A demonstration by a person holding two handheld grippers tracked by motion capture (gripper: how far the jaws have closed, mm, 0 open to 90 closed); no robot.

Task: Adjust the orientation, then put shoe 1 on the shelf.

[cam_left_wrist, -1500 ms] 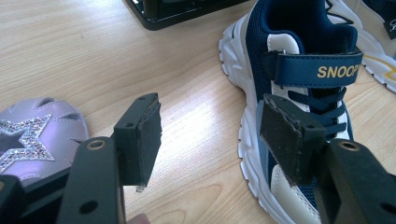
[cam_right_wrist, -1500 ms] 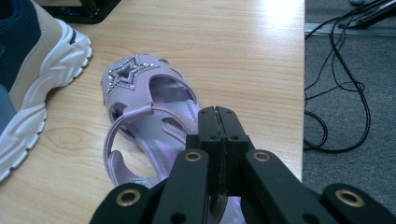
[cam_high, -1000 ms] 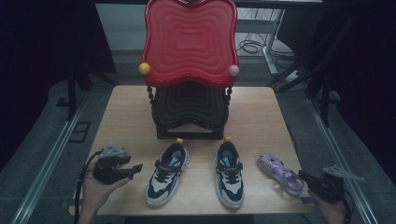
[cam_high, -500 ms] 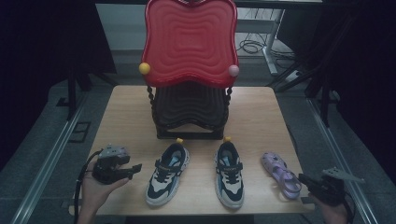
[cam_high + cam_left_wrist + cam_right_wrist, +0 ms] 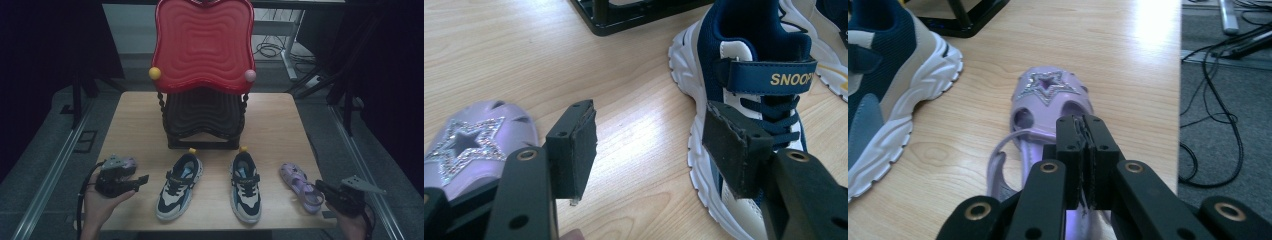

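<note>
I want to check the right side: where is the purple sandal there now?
In the high view, the purple sandal lies at the table's front right, right of the right sneaker, with the right gripper at its heel.

High view dim, surroundings near black, only the table lit, soft and grainy. From my right claw, bright glare on the wood ahead and to the right, floor beyond darker. My claw's near parts slightly blurred. From my left claw, even light, soft shadows under the jaws, edges bowed.
</note>
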